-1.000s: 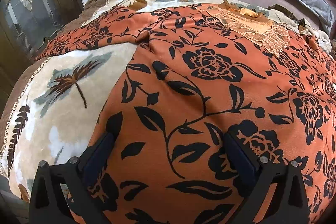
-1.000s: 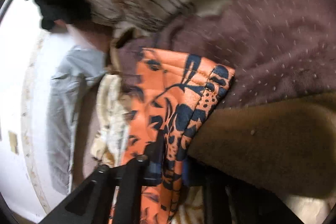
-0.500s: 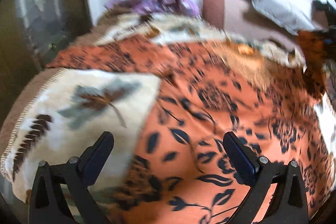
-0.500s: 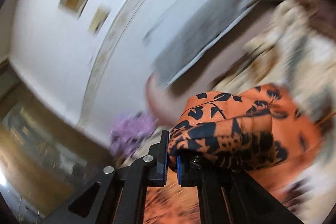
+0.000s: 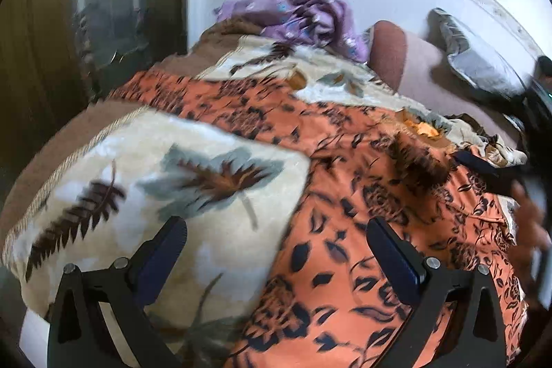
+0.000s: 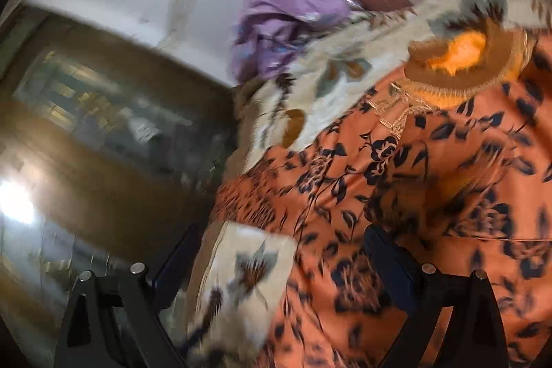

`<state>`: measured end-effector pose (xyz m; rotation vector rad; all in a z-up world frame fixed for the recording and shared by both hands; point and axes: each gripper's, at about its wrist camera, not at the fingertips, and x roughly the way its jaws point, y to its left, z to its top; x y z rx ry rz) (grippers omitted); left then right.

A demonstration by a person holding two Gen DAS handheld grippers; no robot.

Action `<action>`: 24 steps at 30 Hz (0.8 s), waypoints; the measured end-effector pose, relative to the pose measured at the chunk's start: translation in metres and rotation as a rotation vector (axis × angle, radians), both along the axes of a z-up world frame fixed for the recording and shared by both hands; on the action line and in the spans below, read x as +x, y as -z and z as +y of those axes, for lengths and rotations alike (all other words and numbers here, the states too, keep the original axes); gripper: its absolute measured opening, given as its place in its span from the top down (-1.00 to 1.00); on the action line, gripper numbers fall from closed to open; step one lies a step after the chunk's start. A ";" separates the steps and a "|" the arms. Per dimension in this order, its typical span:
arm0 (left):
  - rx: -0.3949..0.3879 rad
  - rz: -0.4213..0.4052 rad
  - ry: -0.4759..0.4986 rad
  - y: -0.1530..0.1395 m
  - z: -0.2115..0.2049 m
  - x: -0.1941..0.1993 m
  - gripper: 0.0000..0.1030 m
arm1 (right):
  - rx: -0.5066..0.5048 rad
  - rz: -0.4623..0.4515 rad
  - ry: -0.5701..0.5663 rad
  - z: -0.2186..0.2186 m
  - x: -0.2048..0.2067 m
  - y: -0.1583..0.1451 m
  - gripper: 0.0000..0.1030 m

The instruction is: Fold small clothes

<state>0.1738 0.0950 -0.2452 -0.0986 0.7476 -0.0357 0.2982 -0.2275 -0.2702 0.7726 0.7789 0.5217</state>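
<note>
Orange floral garment (image 5: 362, 195) blurred on blanket (image 5: 138, 178), left tool (image 5: 276, 250) apart, right tool (image 6: 279, 257) opening, both empty

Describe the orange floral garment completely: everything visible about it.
The orange garment is a thin, smooth-looking fabric printed with dark navy flowers, leaves and vines. A neckline with tan lace-like trim and a brighter orange inside shows at its far end. It lies spread out, slightly wrinkled, over a cream leaf-patterned blanket, with one sleeve-like strip stretching toward the brown edge. Neither gripper grips it: the left gripper stands open above it, and the right gripper is opening with nothing pinched.
</note>
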 end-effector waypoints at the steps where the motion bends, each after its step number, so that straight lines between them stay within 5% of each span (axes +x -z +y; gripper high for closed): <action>1: 0.011 -0.007 0.014 -0.003 -0.009 0.004 -1.00 | -0.009 -0.030 0.034 -0.024 -0.017 -0.004 -0.88; 5: 0.032 0.004 0.072 -0.008 -0.056 0.034 -1.00 | -0.026 0.002 0.240 -0.108 -0.058 0.008 -0.85; 10: 0.113 0.068 0.148 0.011 -0.134 0.073 -1.00 | 0.023 0.061 0.438 -0.188 -0.085 0.048 0.00; 12: 0.134 0.150 0.170 0.027 -0.161 0.087 -1.00 | 0.038 0.101 0.494 -0.203 -0.082 0.064 0.08; 17: -0.069 0.359 0.222 0.059 -0.195 0.110 -1.00 | 0.022 0.137 0.482 -0.203 -0.057 0.071 0.08; 20: -0.121 0.369 0.277 0.060 -0.212 0.137 -1.00 | 0.053 0.159 0.468 -0.206 -0.055 0.071 0.08; 24: -0.299 0.300 0.168 0.022 -0.175 0.190 -0.91 | 0.045 0.175 0.468 -0.210 -0.060 0.073 0.08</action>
